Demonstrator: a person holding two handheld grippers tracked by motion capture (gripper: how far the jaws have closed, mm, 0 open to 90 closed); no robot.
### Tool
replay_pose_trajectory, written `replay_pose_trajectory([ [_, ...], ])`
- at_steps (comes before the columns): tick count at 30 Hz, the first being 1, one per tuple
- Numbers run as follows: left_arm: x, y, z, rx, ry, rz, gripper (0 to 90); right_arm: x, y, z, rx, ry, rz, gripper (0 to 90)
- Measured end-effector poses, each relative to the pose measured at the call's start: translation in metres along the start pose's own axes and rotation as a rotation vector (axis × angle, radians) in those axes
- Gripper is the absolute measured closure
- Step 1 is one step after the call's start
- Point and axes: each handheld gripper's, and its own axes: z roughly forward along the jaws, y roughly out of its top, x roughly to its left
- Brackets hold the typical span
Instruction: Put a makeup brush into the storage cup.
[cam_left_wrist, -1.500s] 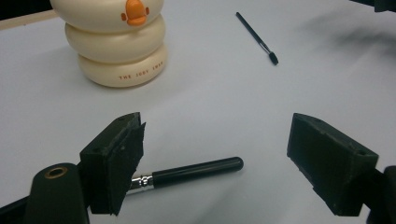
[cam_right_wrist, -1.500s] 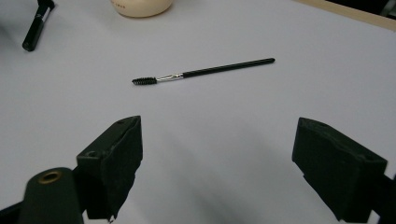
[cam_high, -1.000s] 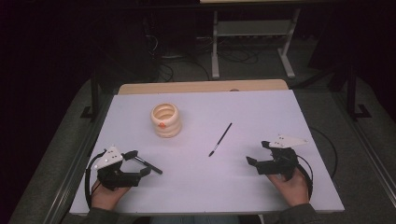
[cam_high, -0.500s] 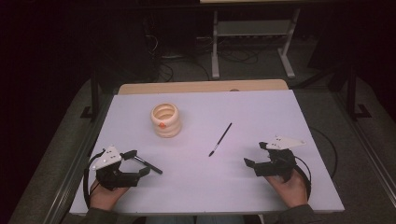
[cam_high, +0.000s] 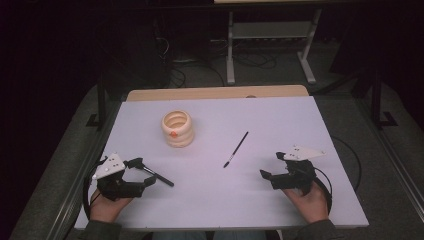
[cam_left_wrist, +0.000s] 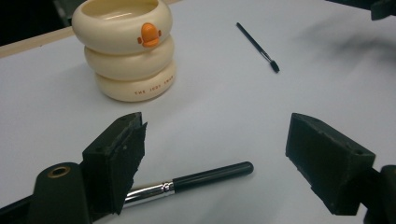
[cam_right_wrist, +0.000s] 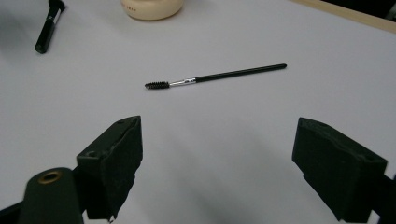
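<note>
**Both tongs wide, brushes lying free on the desk**

The thick black brush (cam_left_wrist: 196, 179) lay flat on the desk (cam_high: 280, 125) near its front left corner, its silver ferrule running behind the left-hand jaw in the left gripper view and its handle end reaching into the gap between the jaws. The left tongs (cam_high: 142, 172) stood wide apart around it, gripping nothing; whether a jaw touched the brush could not be told. The cream ringed holder (cam_high: 177, 128) with an orange mark stood upright further back, well apart from them.

The thin spoolie brush (cam_high: 235, 149) lay slantwise near the middle of the desk, bristle end toward the person. The right tongs (cam_high: 274, 166) rested low at the front right, also spread wide and empty, with the spoolie ahead of them and apart.
</note>
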Motion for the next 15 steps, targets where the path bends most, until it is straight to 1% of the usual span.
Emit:
replay_pose_trajectory([
  [1,0.002,0.001,0.000,0.005,0.002,0.009,19.3,0.000,0.001,-0.001,-0.005,-0.001,-0.002,15.1],
  [3,0.006,0.004,0.000,0.025,-0.021,0.024,19.9,0.000,0.001,-0.002,-0.013,-0.005,-0.012,15.2],
  [4,0.008,0.005,0.001,0.044,-0.024,0.036,20.3,0.000,0.002,-0.002,-0.014,-0.005,-0.012,15.2],
  [6,0.014,0.009,0.003,0.096,-0.042,0.069,20.3,-0.001,0.001,-0.001,-0.009,0.000,-0.007,15.2],
  [8,0.019,0.011,0.006,0.134,-0.067,0.078,20.3,-0.001,0.001,0.000,-0.004,0.007,-0.011,15.3],
  [9,0.021,0.013,0.008,0.156,-0.071,0.088,20.3,-0.001,0.002,0.000,0.001,0.008,-0.008,15.2],
  [10,0.023,0.014,0.011,0.190,-0.071,0.116,20.3,0.000,0.002,0.000,0.003,0.008,-0.009,15.3],
  [11,0.023,0.015,0.014,0.208,-0.073,0.129,20.3,0.001,0.002,0.000,0.001,0.008,-0.010,15.3],
  [12,0.025,0.017,0.016,0.234,-0.080,0.158,20.4,0.001,0.002,-0.001,-0.005,0.007,-0.014,15.3],
  [14,0.026,0.019,0.023,0.274,-0.094,0.181,20.8,0.001,0.003,-0.001,-0.003,0.006,-0.015,15.3],
  [15,0.028,0.019,0.026,0.296,-0.100,0.199,20.9,0.001,0.003,-0.002,-0.007,0.008,-0.014,15.3],
])
